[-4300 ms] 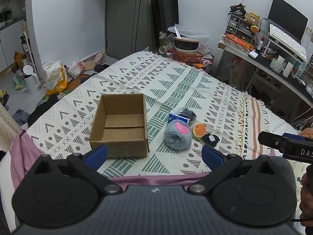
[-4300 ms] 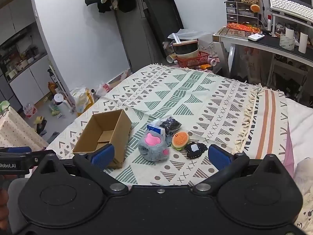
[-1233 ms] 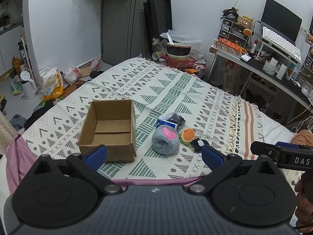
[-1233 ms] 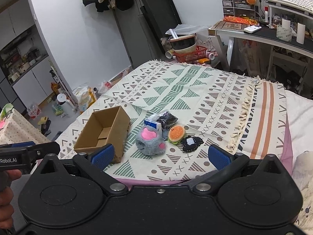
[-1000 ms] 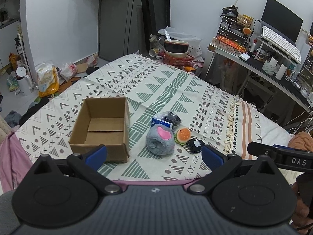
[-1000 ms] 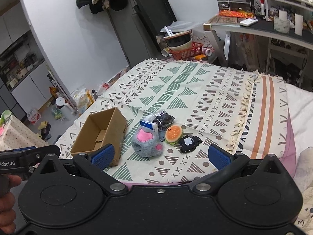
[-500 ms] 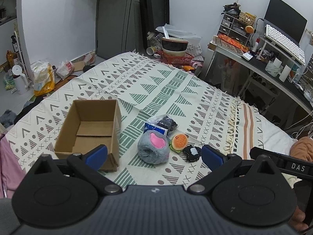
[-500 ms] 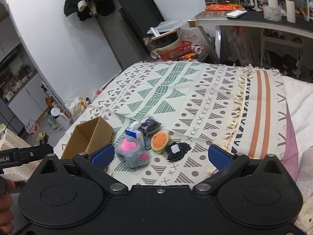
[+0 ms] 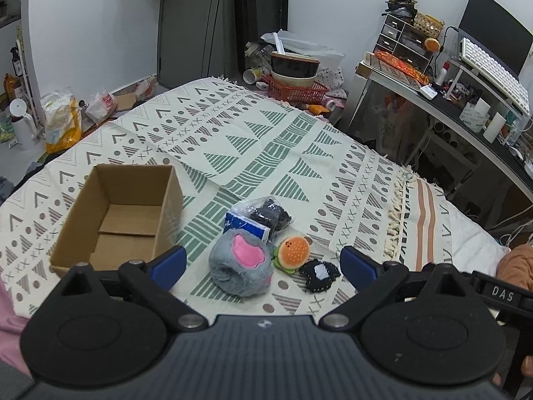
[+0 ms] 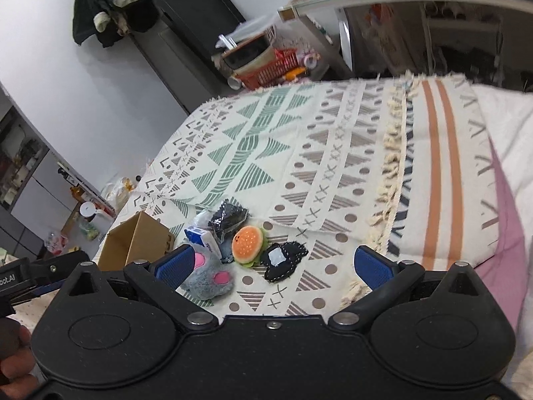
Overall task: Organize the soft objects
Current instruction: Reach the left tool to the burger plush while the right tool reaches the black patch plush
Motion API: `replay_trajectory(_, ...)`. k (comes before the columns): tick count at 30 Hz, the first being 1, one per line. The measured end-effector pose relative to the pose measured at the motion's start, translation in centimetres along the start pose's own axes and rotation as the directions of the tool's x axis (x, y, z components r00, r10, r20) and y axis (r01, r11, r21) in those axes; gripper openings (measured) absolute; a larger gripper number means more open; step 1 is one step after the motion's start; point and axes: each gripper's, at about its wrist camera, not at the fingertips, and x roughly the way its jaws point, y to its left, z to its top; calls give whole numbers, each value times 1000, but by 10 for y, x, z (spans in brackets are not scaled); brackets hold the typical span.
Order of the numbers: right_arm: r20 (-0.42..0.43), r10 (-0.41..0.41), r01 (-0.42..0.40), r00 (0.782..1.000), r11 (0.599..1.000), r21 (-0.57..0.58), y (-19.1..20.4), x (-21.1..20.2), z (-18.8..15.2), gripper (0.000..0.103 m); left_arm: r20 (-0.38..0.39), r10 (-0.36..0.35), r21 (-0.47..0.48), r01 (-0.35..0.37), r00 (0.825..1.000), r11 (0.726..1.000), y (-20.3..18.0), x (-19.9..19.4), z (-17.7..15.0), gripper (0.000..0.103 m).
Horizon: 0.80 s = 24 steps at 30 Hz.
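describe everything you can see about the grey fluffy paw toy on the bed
The grey paw plush is a rounded lump of shaggy grey fur with pink pads on its upper face: one big pad in the left wrist view, and two smaller ones in the right wrist view. It lies loose on the patterned blanket, right of the cardboard box and apart from it. A blue-and-white packet touches its far side, and the burger plush sits close on its right. No gripper holds it.
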Motion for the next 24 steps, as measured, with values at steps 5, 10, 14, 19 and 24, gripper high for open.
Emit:
replay_trajectory(5, -51, 26, -22, 998, 998, 65, -8, 25, 2, 103, -29, 8, -24, -9, 1000, 1000, 2, 27, 5, 86)
replay_trajectory(10, -75, 54, -42, 996, 988, 146, -18, 49, 8, 102, -70, 7, -61, -11, 998, 998, 4, 58, 8, 73)
replay_trajectory(14, -114, 82, -63, 990, 985, 160, -18, 70, 4, 100, -110, 27, -79, -35, 994, 996, 5, 85, 9, 71)
replay_trajectory(19, -140, 87, -65, 986, 985, 158, -17, 91, 5, 99, -170, 45, -117, -65, 984, 991, 10, 117, 9, 59)
replay_trajectory(24, -183, 82, -46, 980, 980, 191, -27, 113, 7, 89, -200, 24, -125, -50, 980, 991, 3, 141, 11, 56)
